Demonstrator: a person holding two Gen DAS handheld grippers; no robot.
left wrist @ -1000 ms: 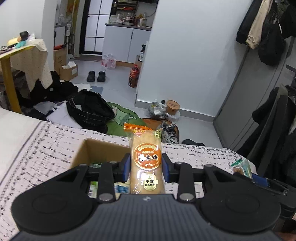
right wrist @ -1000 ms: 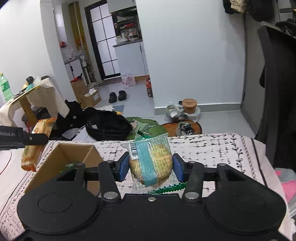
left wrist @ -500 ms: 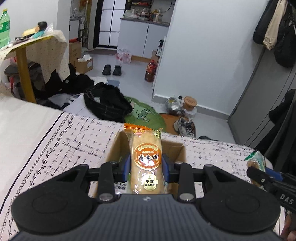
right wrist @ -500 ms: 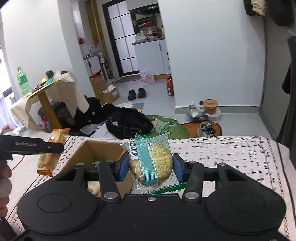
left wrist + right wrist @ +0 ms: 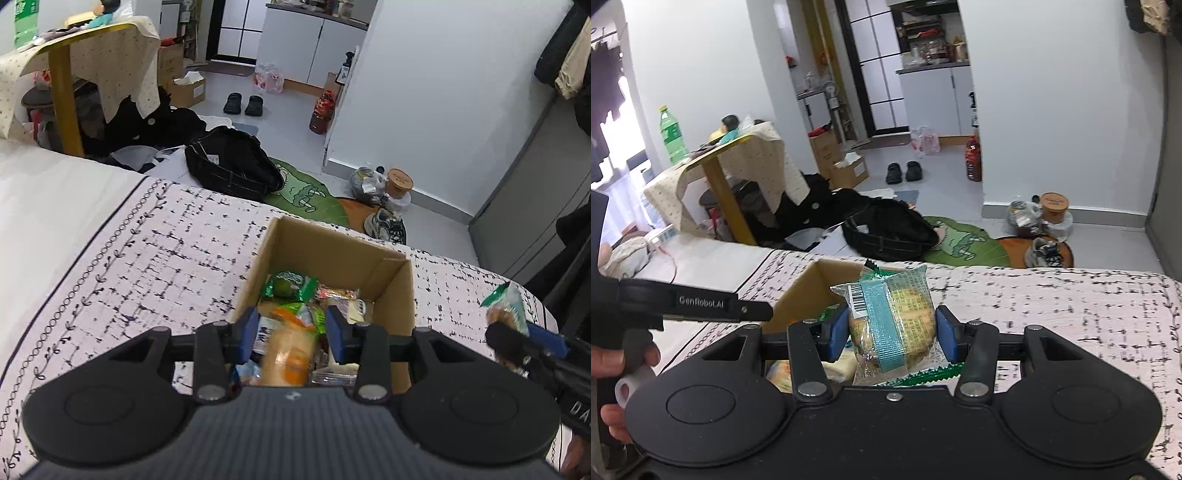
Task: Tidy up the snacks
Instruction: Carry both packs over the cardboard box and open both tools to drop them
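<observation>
My left gripper (image 5: 291, 334) hangs over the open cardboard box (image 5: 332, 251) with its jaws opening. The orange rice-cracker packet (image 5: 290, 354) lies blurred between the blue pads with a gap on each side, low over the several wrapped snacks (image 5: 288, 286) in the box. My right gripper (image 5: 892, 338) is shut on a clear cookie packet with a teal band (image 5: 894, 317), held just right of the box (image 5: 809, 291) near its rim. In the left wrist view that packet (image 5: 504, 308) shows at the far right.
The box sits on a bed with a white, black-flecked cover (image 5: 166, 258). Past the bed's edge lie a black bag (image 5: 232, 166), a green mat (image 5: 303, 194) and shoes (image 5: 386, 227). A cloth-draped table (image 5: 731, 162) stands at the left. A hand (image 5: 613, 354) grips the left gripper's handle.
The left gripper has moved over the box and tipped down; its jaws have widened and the orange packet has slipped lower. The right gripper has moved left to the box, still holding its packet.
</observation>
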